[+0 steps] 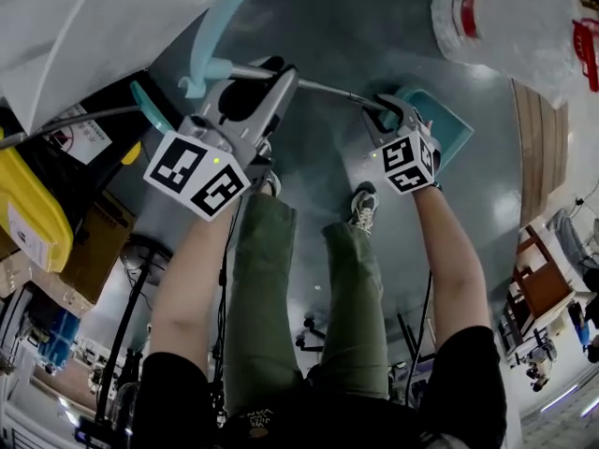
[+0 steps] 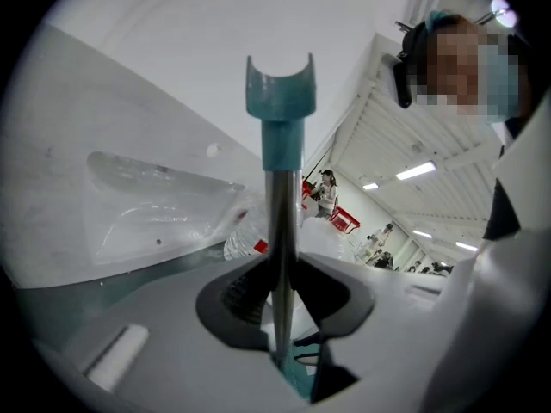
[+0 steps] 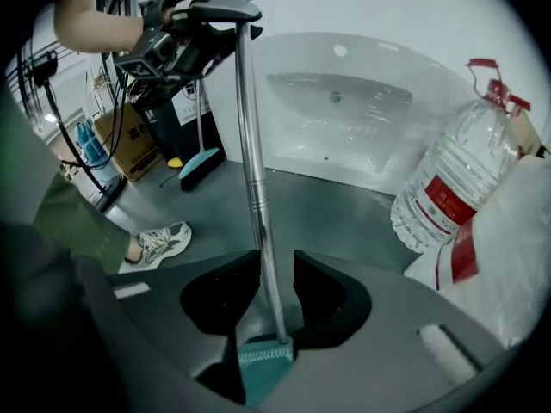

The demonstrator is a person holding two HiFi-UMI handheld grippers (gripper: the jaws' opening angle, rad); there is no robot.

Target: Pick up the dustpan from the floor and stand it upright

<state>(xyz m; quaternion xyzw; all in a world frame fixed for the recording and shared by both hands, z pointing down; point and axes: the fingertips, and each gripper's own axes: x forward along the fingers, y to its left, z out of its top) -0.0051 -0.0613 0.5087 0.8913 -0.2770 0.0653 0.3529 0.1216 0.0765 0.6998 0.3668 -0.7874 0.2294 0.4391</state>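
**Dustpan gripped by the handle, not yet stood upright**

The dustpan (image 1: 447, 124) is seen in the upper right of the head view, with its teal pan just beyond the right gripper (image 3: 277, 261). Its metal handle (image 3: 250, 144) is clamped near the teal top end by the left gripper (image 2: 281, 265), whose jaws are pressed on both sides of the tube. The jaws of the right gripper are set narrowly apart around the lower handle, and a gap is visible on one side, so nothing is squeezed there. Whether the pan touches the floor (image 3: 344, 205) cannot be told. The raising step is judged to be in hand. Next, the pan should be set flat on the floor with the handle vertical, clear of the water bottle (image 3: 456, 179), before the upper grip is released.
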